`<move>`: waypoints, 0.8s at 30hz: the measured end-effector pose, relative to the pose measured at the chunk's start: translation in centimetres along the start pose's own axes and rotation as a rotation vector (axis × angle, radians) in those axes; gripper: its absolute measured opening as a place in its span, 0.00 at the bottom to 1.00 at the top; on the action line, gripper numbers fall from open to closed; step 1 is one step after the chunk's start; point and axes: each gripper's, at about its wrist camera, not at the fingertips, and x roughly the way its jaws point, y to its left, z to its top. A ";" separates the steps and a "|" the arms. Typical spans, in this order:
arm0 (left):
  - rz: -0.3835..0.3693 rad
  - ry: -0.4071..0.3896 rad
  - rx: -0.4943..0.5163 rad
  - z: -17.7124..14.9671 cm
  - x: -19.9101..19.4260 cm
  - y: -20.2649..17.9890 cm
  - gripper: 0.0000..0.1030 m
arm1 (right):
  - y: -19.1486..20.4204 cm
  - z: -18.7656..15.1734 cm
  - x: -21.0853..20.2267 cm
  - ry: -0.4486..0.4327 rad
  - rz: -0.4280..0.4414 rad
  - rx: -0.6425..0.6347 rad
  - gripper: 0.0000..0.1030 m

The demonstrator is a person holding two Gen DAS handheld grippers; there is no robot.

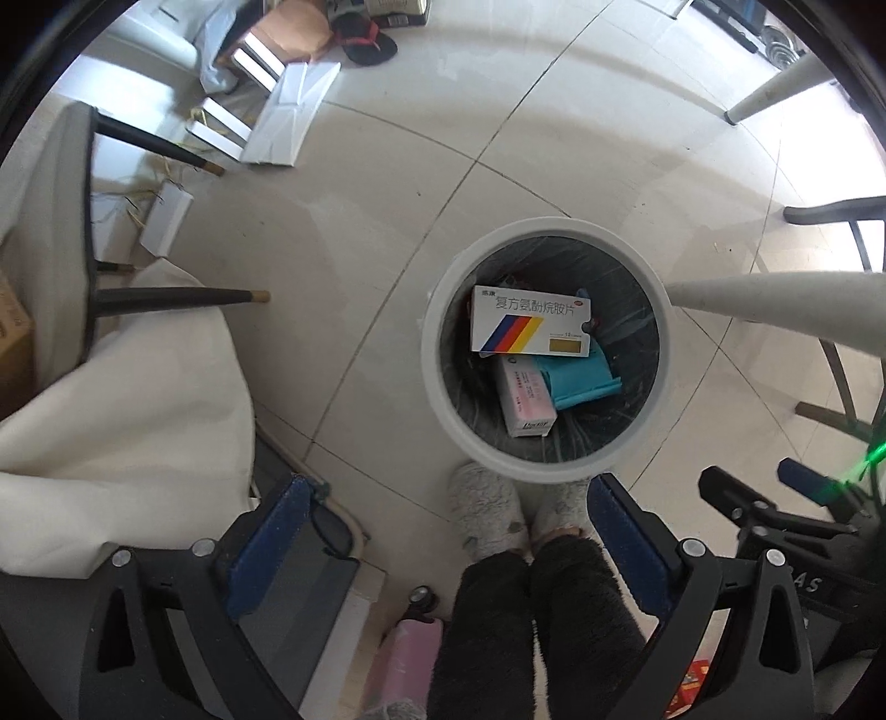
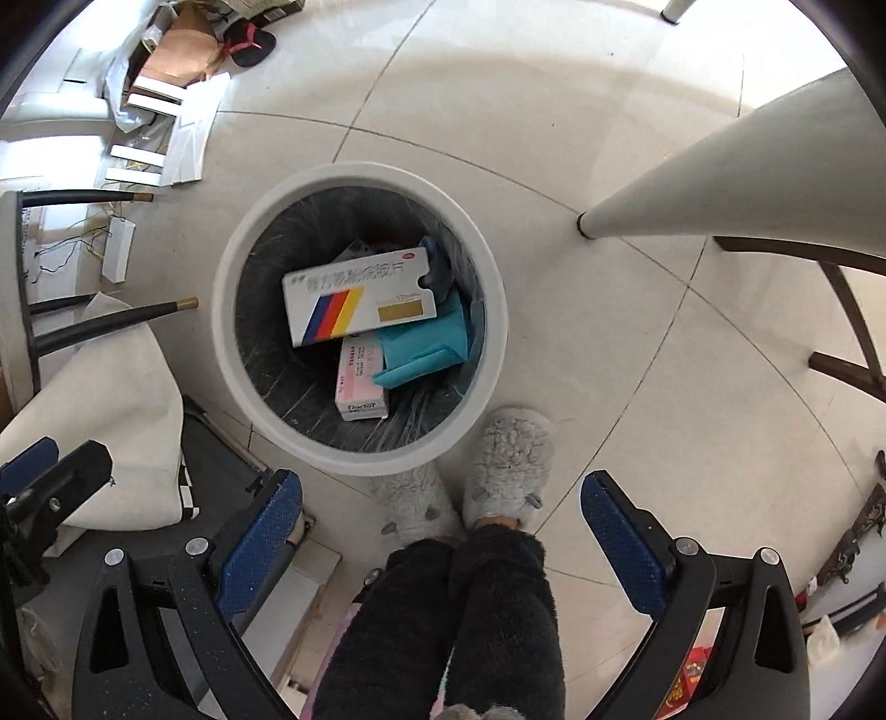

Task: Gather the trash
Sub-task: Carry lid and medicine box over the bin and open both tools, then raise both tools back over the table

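Observation:
A round white trash bin (image 1: 437, 360) (image 2: 227, 310) with a dark liner stands on the tiled floor below both grippers. Inside lie a white medicine box with blue, red and yellow stripes (image 1: 529, 327) (image 2: 357, 302), a pink box (image 1: 526, 401) (image 2: 360, 382) and a teal wrapper (image 1: 581, 379) (image 2: 426, 346). My left gripper (image 1: 443, 526) is open and empty, held above the bin's near rim. My right gripper (image 2: 443, 509) is open and empty, above the near rim too. The right gripper's fingers (image 1: 736, 498) show at the right in the left wrist view.
White boxes, papers and a black-red slipper (image 1: 371, 41) (image 2: 249, 41) lie at the far left. Dark chair legs (image 1: 183, 296) (image 2: 111, 321) and white cloth (image 1: 138, 387) are left. A white table leg (image 1: 775, 304) (image 2: 720, 177) is right. The person's slippered feet (image 2: 509, 465) stand by the bin.

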 end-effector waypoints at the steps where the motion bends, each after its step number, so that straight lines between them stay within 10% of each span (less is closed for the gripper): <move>1: 0.002 -0.006 0.001 -0.4 -0.5 0.0 1.00 | 0.1 -0.4 -0.8 -0.007 0.000 -0.001 0.99; 24: -0.012 -0.129 0.085 -11.2 -20.6 0.9 1.00 | 2.1 -15.5 -26.0 -0.189 0.001 0.038 0.99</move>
